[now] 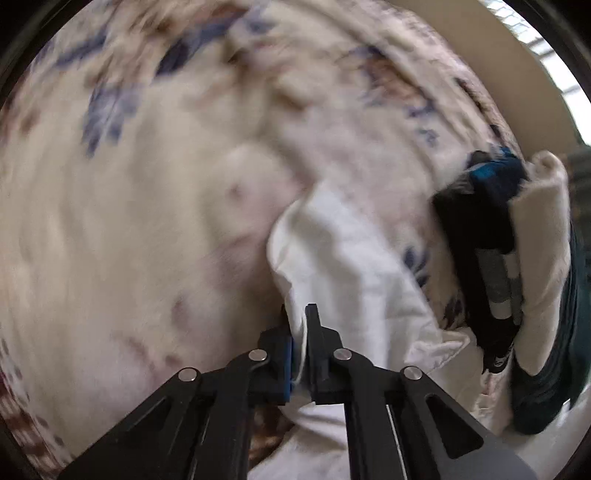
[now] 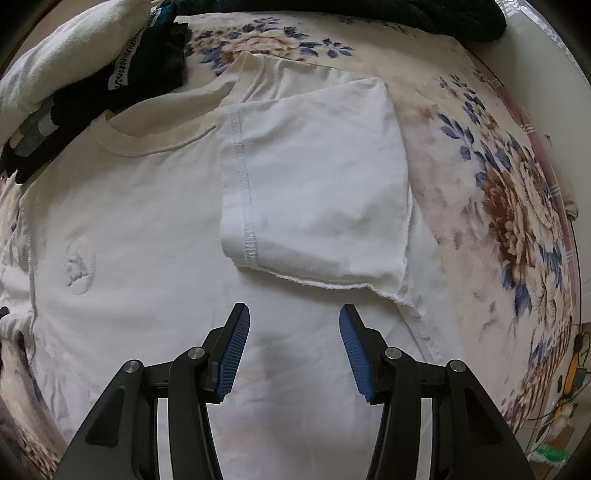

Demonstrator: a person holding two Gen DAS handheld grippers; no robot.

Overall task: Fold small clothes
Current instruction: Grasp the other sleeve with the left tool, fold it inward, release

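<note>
Only the right wrist view is showing the white T-shirt point(image 2: 155, 229) as a whole: it is lying flat on the floral bedspread point(image 2: 517, 192), spreading out ahead of and beneath the right claw point(image 2: 294, 325), with its collar far ahead to the left. One sleeve point(image 2: 314, 184) is lying folded inward over the chest, just ahead of the fingertips, its stitched hem running up the left side of the fold. The right claw is hanging open above the lower part of the shirt, its blue ribbed pads point(image 2: 236, 350) standing wide apart and holding nothing.

Meanwhile the left wrist view is giving what the other cannot: the left claw point(image 1: 297, 325) is pinching a bunched fold of white cloth point(image 1: 332, 258), its jaws closed tight on the fabric, which is rising ahead from between the fingers. Much of this view is blurred, so the bedspread's blue and brown flowers point(image 1: 107, 114) are smearing.

A pile of dark clothes point(image 2: 122, 74) with a patterned band is sitting far ahead and left of the right claw, touching the shirt's shoulder near the collar. A cream garment point(image 2: 74, 44) is lying behind that pile. In the left view the same dark pile point(image 1: 487, 236) is appearing ahead to the right, just beside the held cloth. A dark item point(image 2: 443, 18) is lying along the far edge of the bed, and cables point(image 2: 576, 354) are showing off the bed, to the right.
</note>
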